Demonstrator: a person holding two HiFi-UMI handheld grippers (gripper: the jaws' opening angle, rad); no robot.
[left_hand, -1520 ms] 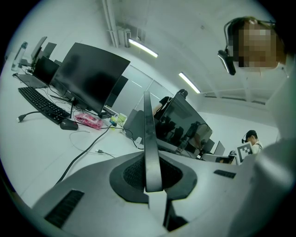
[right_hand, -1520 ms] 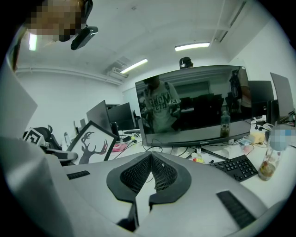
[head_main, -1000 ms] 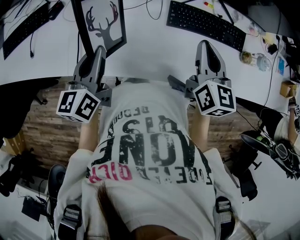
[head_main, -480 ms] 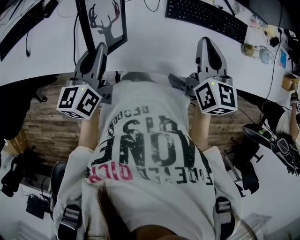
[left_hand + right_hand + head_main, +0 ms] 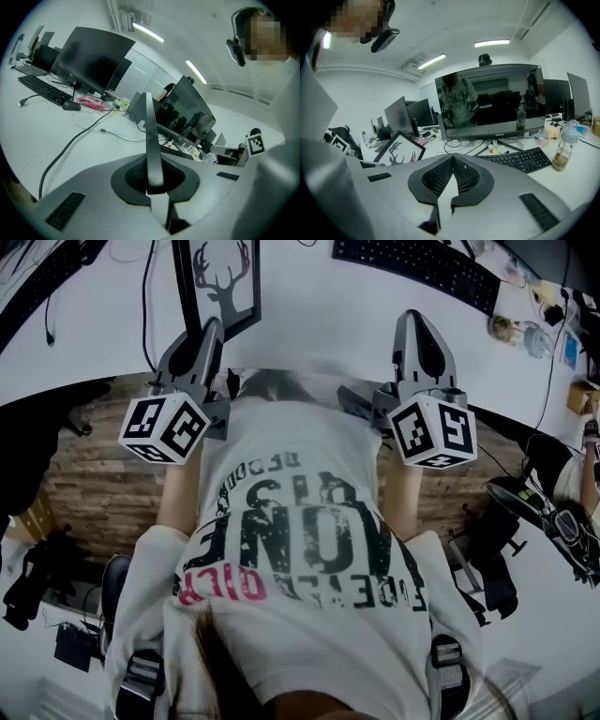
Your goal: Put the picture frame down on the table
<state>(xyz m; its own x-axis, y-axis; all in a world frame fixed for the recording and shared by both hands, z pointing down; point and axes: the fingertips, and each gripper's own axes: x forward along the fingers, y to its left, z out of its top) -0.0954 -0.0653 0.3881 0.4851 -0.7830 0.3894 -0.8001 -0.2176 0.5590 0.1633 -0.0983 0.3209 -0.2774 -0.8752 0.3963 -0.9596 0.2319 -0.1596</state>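
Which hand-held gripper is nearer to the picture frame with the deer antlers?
Left. The left hand-held gripper is shut on the near edge of the picture frame. The right hand-held gripper is apart from it, off to its right, holding nothing.

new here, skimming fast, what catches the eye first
A black picture frame with a deer-antler print is clamped by its edge in the left hand-held gripper over the white table at the head view's top left. The right hand-held gripper is shut on nothing; a big dark monitor fills its view.

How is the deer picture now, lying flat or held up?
Held up. The left hand-held gripper is shut on the edge of the picture frame, which stands tilted, not flat.
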